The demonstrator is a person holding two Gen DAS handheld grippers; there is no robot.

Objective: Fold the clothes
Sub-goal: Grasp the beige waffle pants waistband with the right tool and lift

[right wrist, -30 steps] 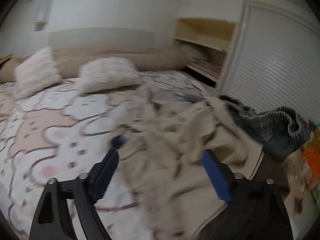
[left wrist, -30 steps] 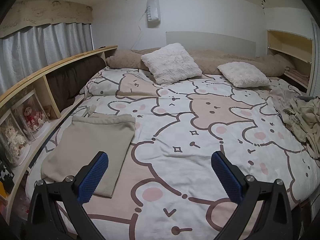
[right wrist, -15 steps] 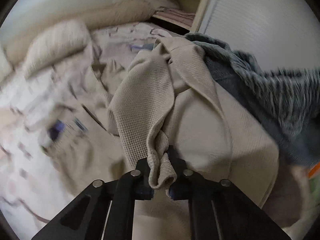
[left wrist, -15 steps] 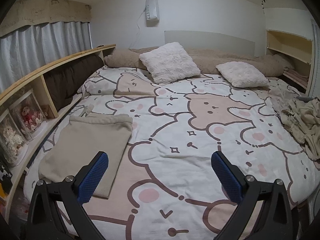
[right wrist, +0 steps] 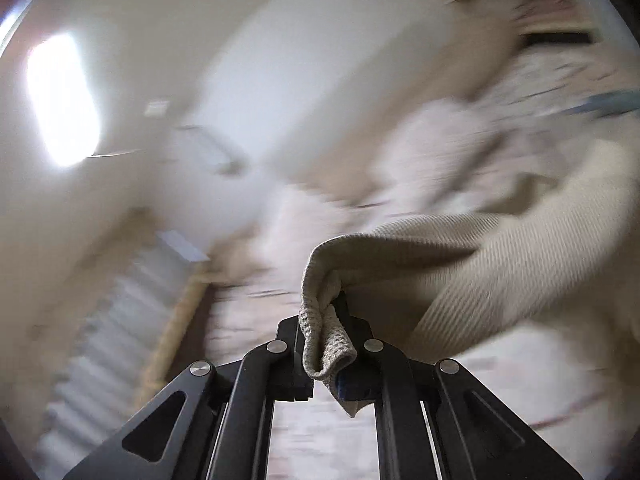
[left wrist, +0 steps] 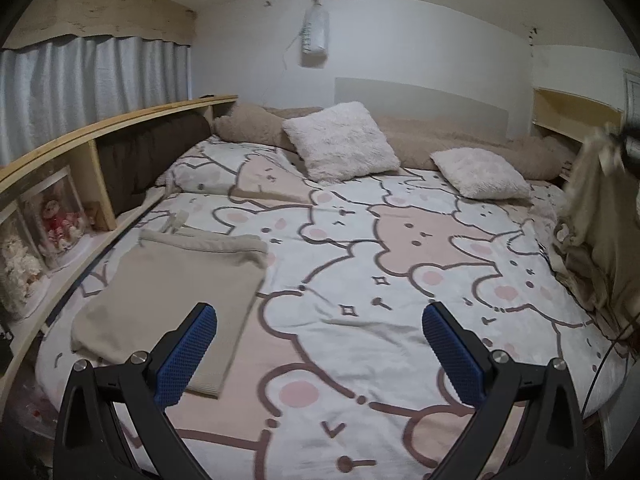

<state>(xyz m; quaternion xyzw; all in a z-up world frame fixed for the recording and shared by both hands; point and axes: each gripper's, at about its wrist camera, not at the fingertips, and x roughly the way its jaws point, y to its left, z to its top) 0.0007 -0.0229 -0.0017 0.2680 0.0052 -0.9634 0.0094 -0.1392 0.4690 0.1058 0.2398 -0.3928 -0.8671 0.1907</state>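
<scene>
The bedspread (left wrist: 360, 280) is white and pale pink, printed with cartoon bears outlined in brown, with pink cheeks and small brown stars. A folded garment (left wrist: 168, 292) on it is plain beige. Two fluffy cushions (left wrist: 340, 146) are off-white, and the long bolster (left wrist: 440, 148) behind them is tan. The curtain (left wrist: 92, 88) is pale grey-blue. The shelf (left wrist: 100, 128) is light wood. The lifted garment (right wrist: 500, 264) is cream with a fine waffle weave. The gripper pads (left wrist: 188, 356) are blue on black arms.

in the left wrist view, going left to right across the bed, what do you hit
wooden side shelf → folded beige garment → large fluffy white pillow → smaller white pillow → beige garment lifted at the right edge, pinched in the right gripper
</scene>
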